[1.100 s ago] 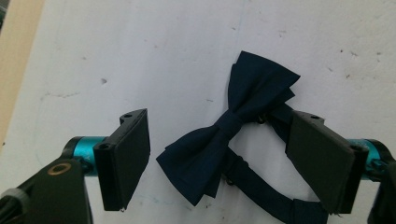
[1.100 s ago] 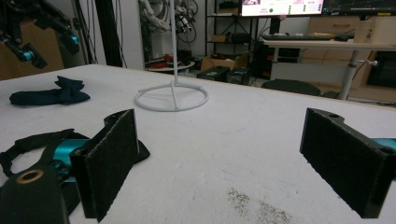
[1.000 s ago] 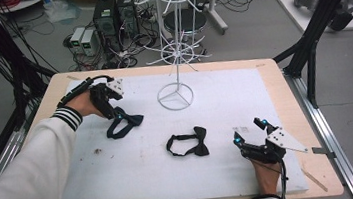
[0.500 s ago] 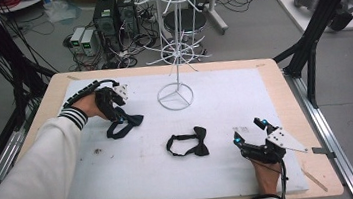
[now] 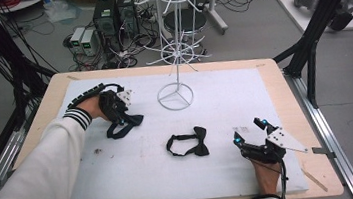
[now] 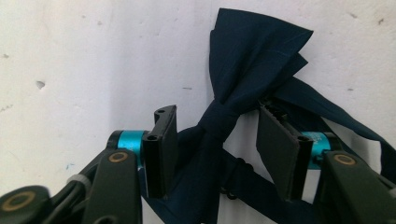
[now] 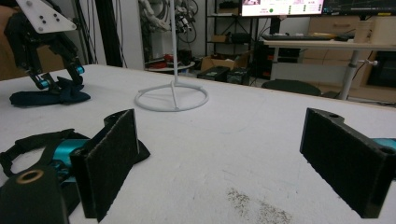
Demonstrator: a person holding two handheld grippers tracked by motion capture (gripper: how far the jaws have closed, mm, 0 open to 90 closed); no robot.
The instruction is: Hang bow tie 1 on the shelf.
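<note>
My left gripper point(image 5: 125, 116) is down at the far left part of the white mat point(image 5: 225, 99), tipped onto the navy bow tie point(image 5: 123, 125) that lies there. In the left gripper view my two black jaws stand apart with the tie's knot point(image 6: 219, 119) between them: the left pad is just beside the knot, the right pad sits close to the fold on the other side, and I cannot tell whether either pad actually touches the cloth. The tie's upper wing point(image 6: 254, 51) fans out beyond the pads, flat on the mat, and its strap point(image 6: 336, 116) runs off behind the right jaw toward the edge of that view. So the tie is straddled, not clamped. From above, the strap loops out toward me from under the gripper. My right gripper point(image 5: 252, 132) rests near the right front of the mat, its jaws wide apart and holding nothing. A second bow tie point(image 5: 190, 146), black, lies just to the left of it, near the middle of the mat; in the right gripper view it sits behind my left jaw. The white wire stand point(image 5: 171, 55) rises from its ring base at the back of the mat, between the two grippers and well apart from both ties.
</note>
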